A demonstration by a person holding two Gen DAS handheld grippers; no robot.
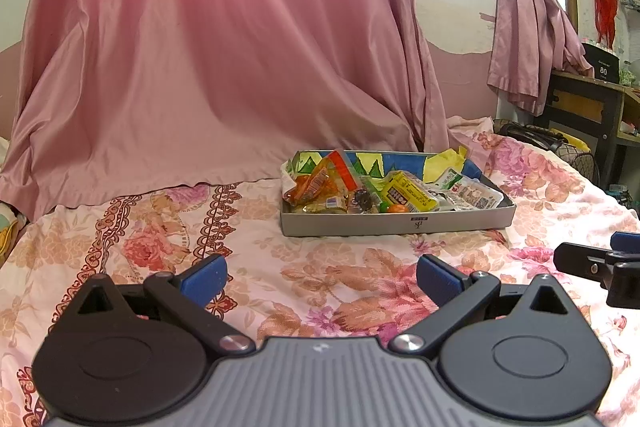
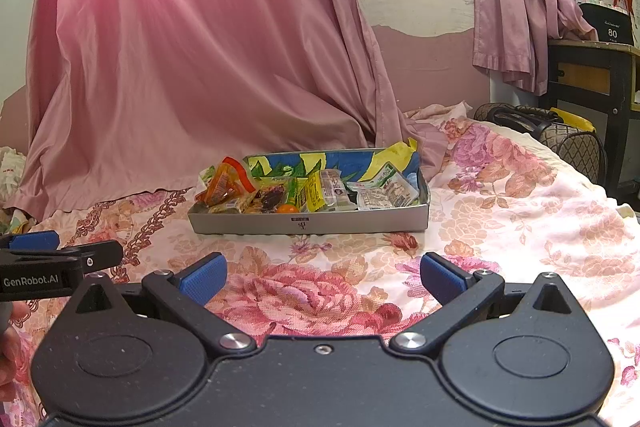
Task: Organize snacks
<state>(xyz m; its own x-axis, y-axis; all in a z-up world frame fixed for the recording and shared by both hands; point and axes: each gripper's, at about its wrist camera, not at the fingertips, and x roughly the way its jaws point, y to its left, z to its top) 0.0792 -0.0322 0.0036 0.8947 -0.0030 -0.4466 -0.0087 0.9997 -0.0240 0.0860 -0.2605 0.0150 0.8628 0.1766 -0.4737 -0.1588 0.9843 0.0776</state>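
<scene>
A shallow grey box [image 1: 396,223] [image 2: 308,223] sits on the floral bedspread, its inside lined in blue, yellow and green. Several snack packets lie in it: orange packets [image 1: 314,185] [image 2: 224,187] at the left end, a yellow packet [image 1: 408,197] [image 2: 314,193] in the middle, white packets [image 1: 472,191] [image 2: 384,193] at the right. My left gripper [image 1: 322,279] is open, low over the bed, well short of the box, with nothing between its blue pads. My right gripper [image 2: 323,277] is likewise open and empty, beside the left one.
A pink curtain [image 1: 208,47] hangs down onto the bed just behind the box. A brown bag [image 2: 560,135] and a dark wooden desk [image 2: 588,75] stand past the bed's right edge. Floral bedspread [image 1: 360,287] stretches between the grippers and the box.
</scene>
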